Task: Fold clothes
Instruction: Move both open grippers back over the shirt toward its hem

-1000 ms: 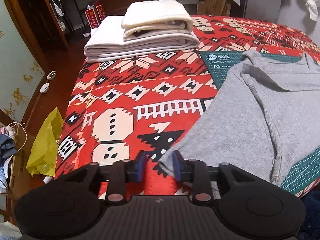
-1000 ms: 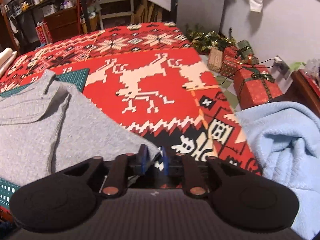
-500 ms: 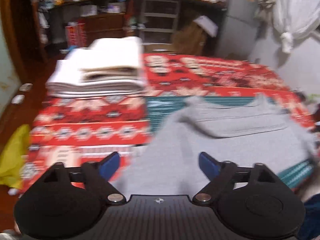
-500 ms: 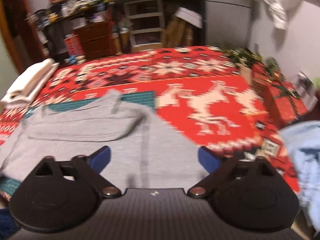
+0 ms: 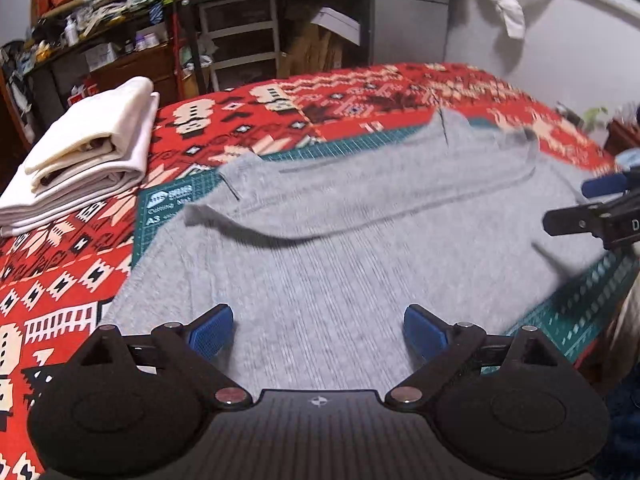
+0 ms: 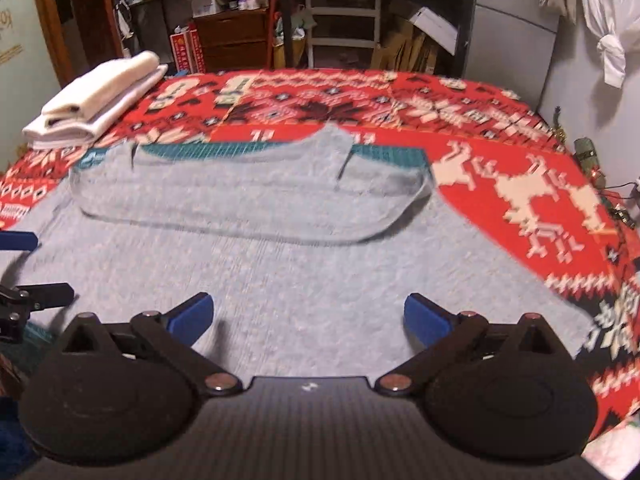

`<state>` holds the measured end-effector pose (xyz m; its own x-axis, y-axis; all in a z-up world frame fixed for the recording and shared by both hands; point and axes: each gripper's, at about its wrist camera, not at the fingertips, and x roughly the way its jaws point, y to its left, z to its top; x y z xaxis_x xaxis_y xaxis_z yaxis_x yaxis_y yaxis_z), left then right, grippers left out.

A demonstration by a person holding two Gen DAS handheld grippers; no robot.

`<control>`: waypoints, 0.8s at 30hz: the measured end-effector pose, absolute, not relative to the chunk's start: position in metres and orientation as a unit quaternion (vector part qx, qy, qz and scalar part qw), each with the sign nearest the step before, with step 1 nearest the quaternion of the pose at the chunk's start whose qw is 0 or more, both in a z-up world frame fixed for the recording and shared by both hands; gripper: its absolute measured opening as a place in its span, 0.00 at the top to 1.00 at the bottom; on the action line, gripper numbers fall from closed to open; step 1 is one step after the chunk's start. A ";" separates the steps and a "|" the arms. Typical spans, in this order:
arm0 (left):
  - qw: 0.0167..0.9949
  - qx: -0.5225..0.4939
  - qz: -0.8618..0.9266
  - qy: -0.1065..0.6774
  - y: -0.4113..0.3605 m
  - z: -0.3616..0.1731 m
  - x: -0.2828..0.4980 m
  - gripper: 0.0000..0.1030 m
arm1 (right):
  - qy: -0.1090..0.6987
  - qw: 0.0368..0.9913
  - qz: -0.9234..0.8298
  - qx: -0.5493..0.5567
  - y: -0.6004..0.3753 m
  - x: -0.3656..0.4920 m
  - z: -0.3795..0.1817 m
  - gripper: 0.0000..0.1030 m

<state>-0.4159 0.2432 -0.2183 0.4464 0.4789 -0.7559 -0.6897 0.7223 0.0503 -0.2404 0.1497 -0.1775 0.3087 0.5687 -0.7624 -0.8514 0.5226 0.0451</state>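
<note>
A grey knit garment (image 5: 320,264) (image 6: 280,272) lies spread flat on a green cutting mat (image 5: 164,204) over a red patterned cover. Its far part is folded back toward me as a band (image 6: 248,196). My left gripper (image 5: 318,330) hangs open above the garment's near half, blue pads wide apart with nothing between them. My right gripper (image 6: 306,318) is likewise open over the near edge. The right gripper's fingers (image 5: 600,208) show at the right edge of the left wrist view; the left gripper's fingers (image 6: 20,264) show at the left edge of the right wrist view.
A stack of folded white and cream cloths (image 5: 80,152) (image 6: 96,96) rests at the far left of the red cover (image 6: 520,184). Shelves, drawers and boxes (image 6: 340,28) line the back wall. A white cloth (image 5: 508,4) hangs on the wall at right.
Both grippers were shut on the garment's near corners a second ago; they have let go, opened wide, and pulled back and up toward the middle. The garment now lies flat.
</note>
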 end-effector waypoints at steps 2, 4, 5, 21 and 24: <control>0.840 -0.144 0.343 0.395 0.245 -0.222 -0.418 0.06 | 0.382 0.786 0.446 -0.193 0.150 -0.243 -0.187 0.00; 0.841 -0.152 0.338 0.394 0.246 -0.225 -0.420 0.03 | 0.363 0.796 0.442 -0.198 0.148 -0.248 -0.190 0.00; 0.842 -0.153 0.334 0.394 0.246 -0.225 -0.420 0.01 | 0.362 0.799 0.440 -0.195 0.147 -0.249 -0.191 0.00; 0.843 -0.144 0.316 0.411 0.248 -0.225 -0.415 0.00 | 0.396 0.795 0.412 -0.203 0.159 -0.242 -0.188 0.00; 0.841 -0.144 0.314 0.415 0.249 -0.225 -0.414 0.00 | 0.398 0.793 0.413 -0.207 0.161 -0.241 -0.188 0.00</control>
<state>-0.4141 0.2488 -0.2252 0.4578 0.4083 -0.7897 -0.6480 0.7614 0.0181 -0.2406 0.1613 -0.1880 0.3425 0.4903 -0.8014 -0.8194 0.5732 0.0005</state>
